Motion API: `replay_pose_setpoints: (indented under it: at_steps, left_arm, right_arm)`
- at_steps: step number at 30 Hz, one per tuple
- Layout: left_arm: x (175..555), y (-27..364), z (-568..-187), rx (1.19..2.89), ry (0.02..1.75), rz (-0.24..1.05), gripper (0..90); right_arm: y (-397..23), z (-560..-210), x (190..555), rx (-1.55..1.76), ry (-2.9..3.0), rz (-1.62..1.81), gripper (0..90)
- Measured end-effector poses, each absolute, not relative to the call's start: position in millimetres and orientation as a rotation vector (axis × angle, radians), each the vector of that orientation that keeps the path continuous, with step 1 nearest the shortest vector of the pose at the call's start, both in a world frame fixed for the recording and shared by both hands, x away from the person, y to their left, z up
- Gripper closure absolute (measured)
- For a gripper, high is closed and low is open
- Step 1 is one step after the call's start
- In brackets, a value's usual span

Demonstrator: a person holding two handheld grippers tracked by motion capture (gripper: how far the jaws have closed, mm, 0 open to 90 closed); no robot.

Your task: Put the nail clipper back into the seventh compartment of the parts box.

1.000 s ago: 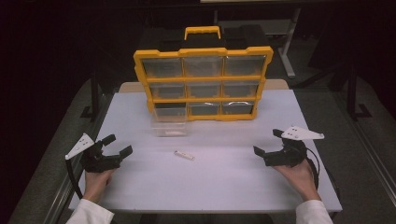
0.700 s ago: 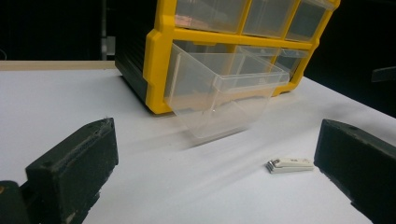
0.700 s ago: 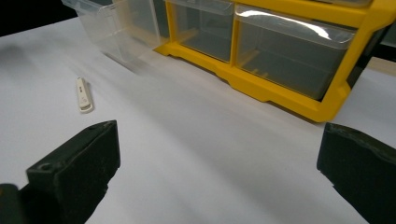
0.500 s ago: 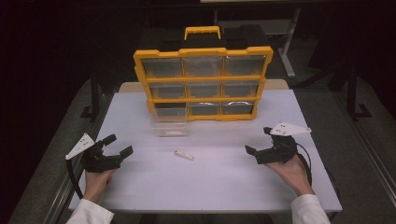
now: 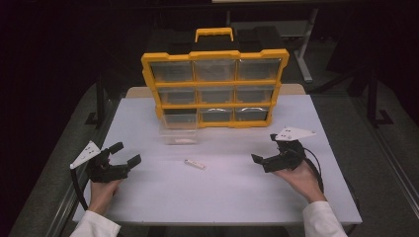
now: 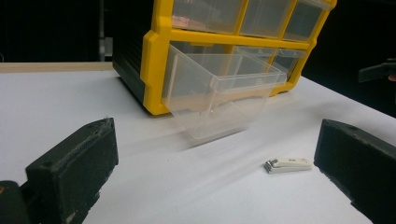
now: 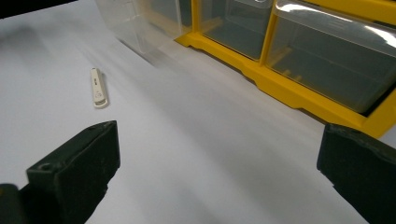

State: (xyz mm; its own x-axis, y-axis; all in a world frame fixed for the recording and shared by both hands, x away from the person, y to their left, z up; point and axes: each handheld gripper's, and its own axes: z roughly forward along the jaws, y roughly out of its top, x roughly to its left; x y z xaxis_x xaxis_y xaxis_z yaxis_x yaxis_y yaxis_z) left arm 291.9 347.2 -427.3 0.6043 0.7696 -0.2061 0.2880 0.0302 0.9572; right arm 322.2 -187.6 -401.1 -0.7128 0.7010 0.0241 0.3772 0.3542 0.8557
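Dark room, white tabletop (image 5: 148,197), yellow drawer organizer (image 5: 213,54) upright at far edge. Right hand-held gripper (image 5: 267,157) now shifted inward from right edge toward centre since a second ago, jaws spread, empty; likely approach to pickup. Left hand-held gripper (image 5: 126,154) unmoved near left edge, jaws spread, holding nothing. Nail clipper (image 5: 194,164) flat mid-tabletop, between both, untouched: small, slim, cream-white body, metal tip. Clear drawer (image 5: 179,134) pulled out, near organizer's lower left.
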Motion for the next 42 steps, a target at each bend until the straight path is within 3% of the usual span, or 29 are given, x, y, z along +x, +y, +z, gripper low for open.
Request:
replay_pose_setpoints:
  at_steps: [42]
  left_arm:
    - [292,346,-427,1.550,0.901,0.464,0.0]
  right_arm:
    - [-101,-402,348,0.786,2.526,1.222,0.0]
